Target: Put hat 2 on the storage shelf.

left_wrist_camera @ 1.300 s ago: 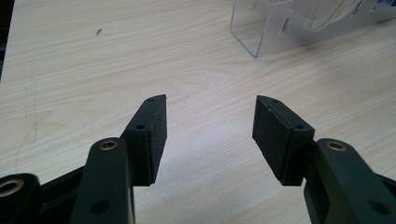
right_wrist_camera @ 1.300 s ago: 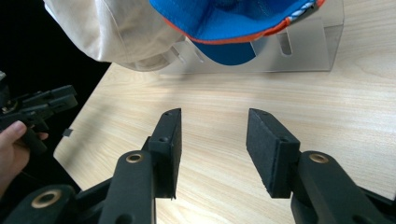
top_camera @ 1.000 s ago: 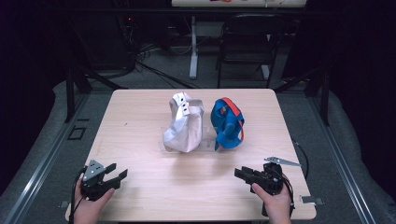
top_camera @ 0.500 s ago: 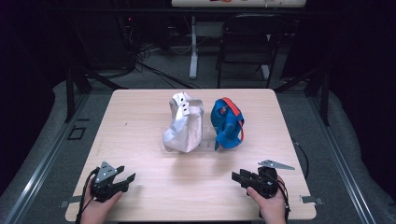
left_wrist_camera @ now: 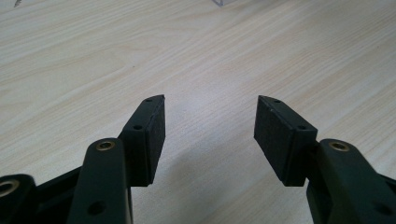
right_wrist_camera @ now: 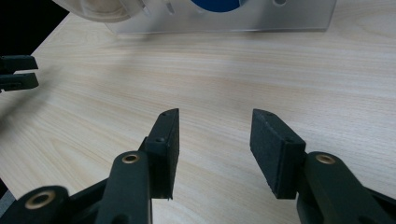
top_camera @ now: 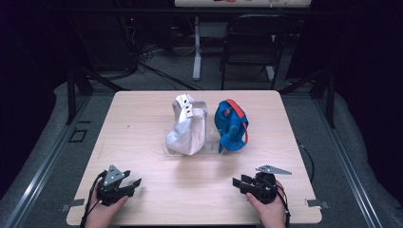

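A white fabric item [top_camera: 186, 126] and a blue one with an orange strap [top_camera: 231, 124] stand side by side on a clear plastic base [top_camera: 209, 148] at the table's middle. My left gripper [top_camera: 135, 183] rests low near the front left edge, open, with only bare wood between its pads [left_wrist_camera: 154, 135]. My right gripper [top_camera: 237, 183] is near the front right edge, also open and holding nothing, pointing left across the table. In the right gripper view the clear base [right_wrist_camera: 224, 23] and the bottoms of the white item [right_wrist_camera: 93, 7] and blue item [right_wrist_camera: 215, 3] lie ahead.
The light wooden table [top_camera: 142, 118] ends close behind both hands. The left gripper's jaws [right_wrist_camera: 16, 72] show at the left of the right gripper view. A black chair [top_camera: 249, 45] and cables lie on the floor beyond the far edge.
Both hands have drawn slightly inward and toward the near edge. Both grippers stay open. The white and blue items have not moved.
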The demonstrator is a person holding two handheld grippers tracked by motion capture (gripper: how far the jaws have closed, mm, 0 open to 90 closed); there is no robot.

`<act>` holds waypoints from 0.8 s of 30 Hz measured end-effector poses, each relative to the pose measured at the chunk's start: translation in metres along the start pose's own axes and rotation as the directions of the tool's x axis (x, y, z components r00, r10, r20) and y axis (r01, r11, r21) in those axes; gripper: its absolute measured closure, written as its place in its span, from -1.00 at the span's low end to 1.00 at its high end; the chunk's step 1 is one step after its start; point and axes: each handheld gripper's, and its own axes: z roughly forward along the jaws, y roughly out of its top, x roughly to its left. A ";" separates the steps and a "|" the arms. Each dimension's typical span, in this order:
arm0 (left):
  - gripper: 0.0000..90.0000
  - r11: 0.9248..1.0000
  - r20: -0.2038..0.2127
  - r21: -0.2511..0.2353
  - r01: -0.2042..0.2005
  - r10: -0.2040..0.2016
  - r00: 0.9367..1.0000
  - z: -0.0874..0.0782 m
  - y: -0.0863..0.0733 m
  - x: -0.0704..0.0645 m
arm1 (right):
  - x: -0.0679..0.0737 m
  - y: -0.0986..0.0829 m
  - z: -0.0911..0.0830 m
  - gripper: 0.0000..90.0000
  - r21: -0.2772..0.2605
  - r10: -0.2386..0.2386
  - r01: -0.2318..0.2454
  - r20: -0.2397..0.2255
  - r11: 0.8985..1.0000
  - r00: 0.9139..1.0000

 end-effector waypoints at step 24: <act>0.15 1.000 0.053 0.001 0.016 -0.016 0.998 -0.002 0.004 -0.008 | 0.002 0.000 0.001 0.18 -0.002 -0.017 0.017 0.025 1.000 1.000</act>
